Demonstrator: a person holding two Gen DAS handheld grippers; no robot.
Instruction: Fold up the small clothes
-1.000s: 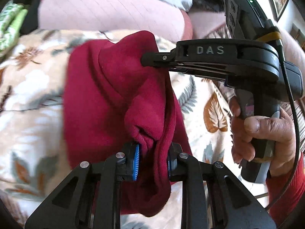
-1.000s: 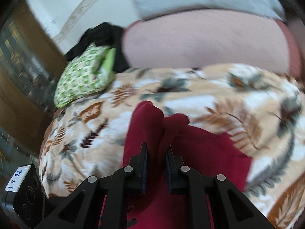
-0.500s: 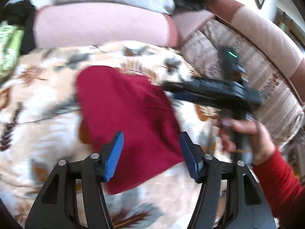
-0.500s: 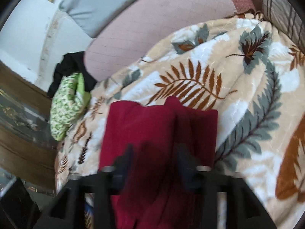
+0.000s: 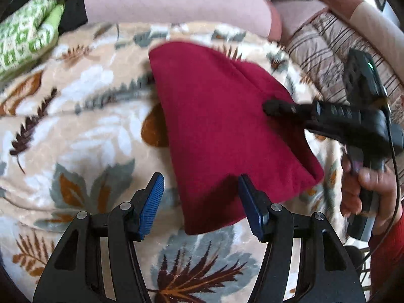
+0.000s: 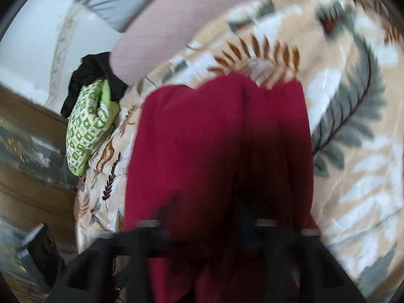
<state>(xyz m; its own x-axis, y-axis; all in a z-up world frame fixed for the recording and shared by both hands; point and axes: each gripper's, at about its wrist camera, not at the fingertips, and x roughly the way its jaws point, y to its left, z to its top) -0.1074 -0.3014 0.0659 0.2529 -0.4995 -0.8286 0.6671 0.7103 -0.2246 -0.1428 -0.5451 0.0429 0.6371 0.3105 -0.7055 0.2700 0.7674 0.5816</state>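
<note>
Left gripper (image 5: 200, 197) wide, empty; right gripper (image 6: 202, 217) blurred over red garment (image 5: 227, 131), jaws just closing, grip unclear

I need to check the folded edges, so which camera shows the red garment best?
The left wrist view: the red garment lies sharp and whole on the leaf-print blanket, all edges visible, beyond the open left gripper. The right wrist view shows it blurred, its near end dark and hidden behind the right gripper.
</note>
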